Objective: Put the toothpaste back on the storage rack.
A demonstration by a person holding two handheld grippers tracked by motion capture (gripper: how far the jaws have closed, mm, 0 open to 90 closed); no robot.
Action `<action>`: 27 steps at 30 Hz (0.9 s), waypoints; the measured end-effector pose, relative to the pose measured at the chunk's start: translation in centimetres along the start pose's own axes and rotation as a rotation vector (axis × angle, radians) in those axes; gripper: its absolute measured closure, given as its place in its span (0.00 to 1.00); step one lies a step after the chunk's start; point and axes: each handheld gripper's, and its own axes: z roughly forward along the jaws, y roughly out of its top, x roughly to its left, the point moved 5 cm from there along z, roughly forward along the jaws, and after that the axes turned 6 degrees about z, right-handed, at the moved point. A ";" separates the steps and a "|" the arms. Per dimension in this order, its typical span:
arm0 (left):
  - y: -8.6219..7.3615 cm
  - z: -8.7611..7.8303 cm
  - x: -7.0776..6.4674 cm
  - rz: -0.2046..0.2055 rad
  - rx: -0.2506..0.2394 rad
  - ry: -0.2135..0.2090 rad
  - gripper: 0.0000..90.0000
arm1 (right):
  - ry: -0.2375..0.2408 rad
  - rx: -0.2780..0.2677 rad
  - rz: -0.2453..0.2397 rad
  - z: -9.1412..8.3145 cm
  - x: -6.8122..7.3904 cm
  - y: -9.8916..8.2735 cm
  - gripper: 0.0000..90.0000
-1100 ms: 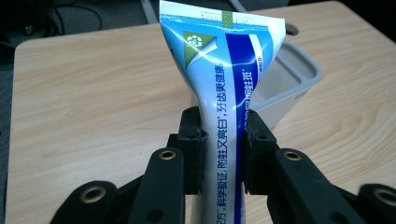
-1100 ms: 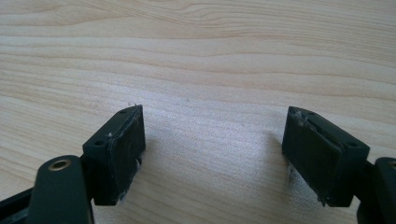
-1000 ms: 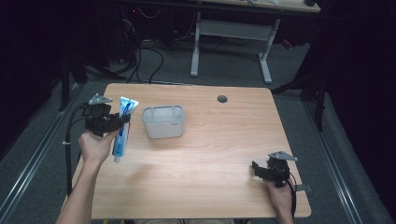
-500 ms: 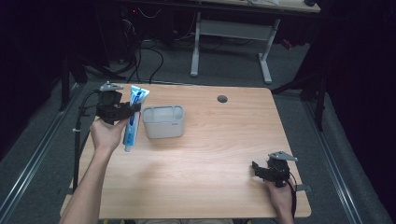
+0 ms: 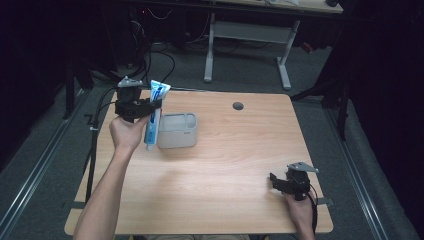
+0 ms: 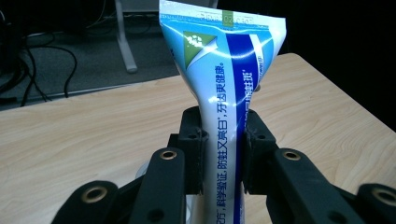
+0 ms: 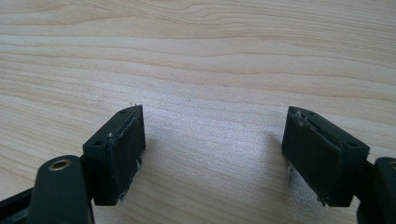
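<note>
Two pads of my left tongs [image 6: 223, 154] pinch the soft blue-and-white plastic toothpaste tube [image 6: 223, 93] mid-body; light, squashy, best gripped there. Right tongs [image 7: 212, 154] gape empty.

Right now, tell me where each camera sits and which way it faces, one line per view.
High view: fixed above the person's side, looking forward and down on the table; both forearms enter from below, left gripper clamping the toothpaste tube beside the grey holder, right gripper low near the front corner.
Left gripper view: rides that gripper, looking along its jaws, shut on the tube.
Right gripper view: looks down at bare wood, jaws apart.
Shared: high and left gripper views both show the tube.
</note>
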 end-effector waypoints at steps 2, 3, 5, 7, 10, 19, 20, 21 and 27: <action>0.3 0.4 -0.3 0.023 0.000 0.013 0.82 | 0.000 0.000 0.000 0.0 0.0 0.0 0.24; 0.5 0.6 -0.4 0.033 -0.005 0.018 0.82 | 0.001 0.000 -0.001 0.0 0.0 0.0 0.24; 0.6 1.0 -0.6 0.029 -0.013 0.018 0.82 | 0.001 0.000 -0.001 0.0 0.0 0.0 0.24; 0.8 1.4 -0.8 0.030 -0.020 0.019 0.82 | -0.002 0.001 0.002 0.0 0.0 0.0 0.24; 1.2 2.1 -1.1 0.038 -0.042 0.037 0.82 | -0.008 0.002 0.011 0.1 0.0 0.1 0.24; 2.2 3.8 -1.2 0.045 -0.051 0.060 0.82 | -0.007 0.001 0.009 0.1 -0.1 0.1 0.24; 2.2 4.1 -1.1 0.043 -0.044 0.062 0.82 | -0.006 0.001 0.008 0.1 0.0 0.1 0.24; 2.3 4.3 -1.1 0.043 -0.042 0.063 0.82 | -0.006 0.005 0.007 0.1 0.0 0.1 0.24; 3.1 5.1 -1.5 0.044 -0.066 0.069 0.82 | -0.004 0.000 0.005 0.1 0.0 0.1 0.24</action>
